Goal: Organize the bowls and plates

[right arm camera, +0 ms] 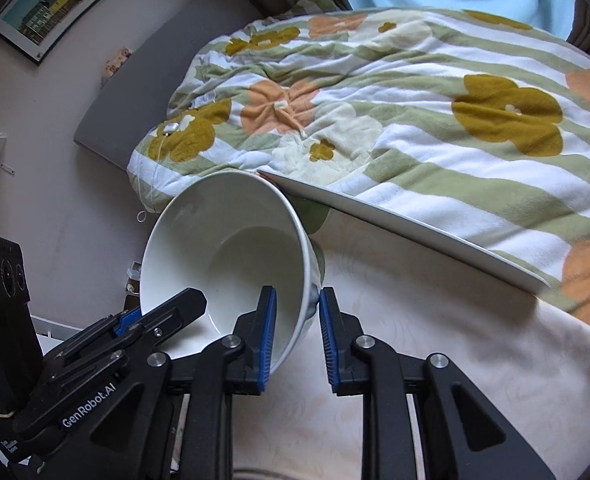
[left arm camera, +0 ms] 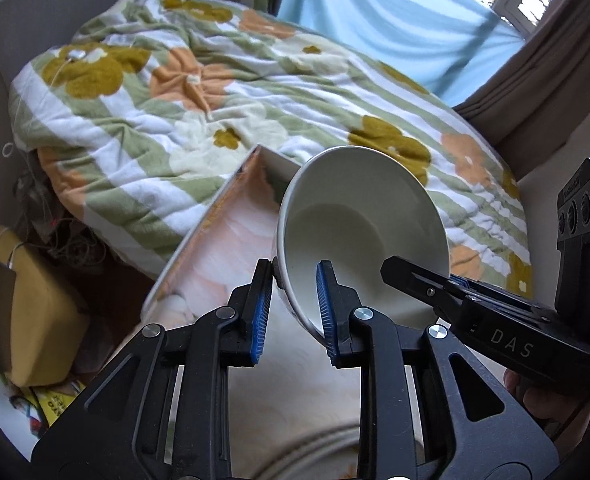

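1. Above the table (right arm camera: 455,320), a white bowl (left arm camera: 359,236) is hanging tilted on its side, its mouth facing both cameras.
2. Both grippers are sharing the bowl, each straddling the rim on an opposite side.
3. On the left gripper (left arm camera: 295,308), one blue pad is sitting inside the bowl and the other outside it; the inner pad is looking pressed to the wall, while a gap is showing at the outer one, so the clamp is looking loose there.
4. On the right gripper (right arm camera: 295,336), the inner pad is lying against the inside wall and the outer pad is standing just beside the outside, with the wall between them.
5. Behind the bowl, a flowered quilt (right arm camera: 375,92) is covering the bed.
6. Under the camera in the left view, the curved rim of a plate (left arm camera: 315,444) is showing at the bottom edge.
7. Beyond the quilt, a blue curtain (left arm camera: 395,12) is hanging.
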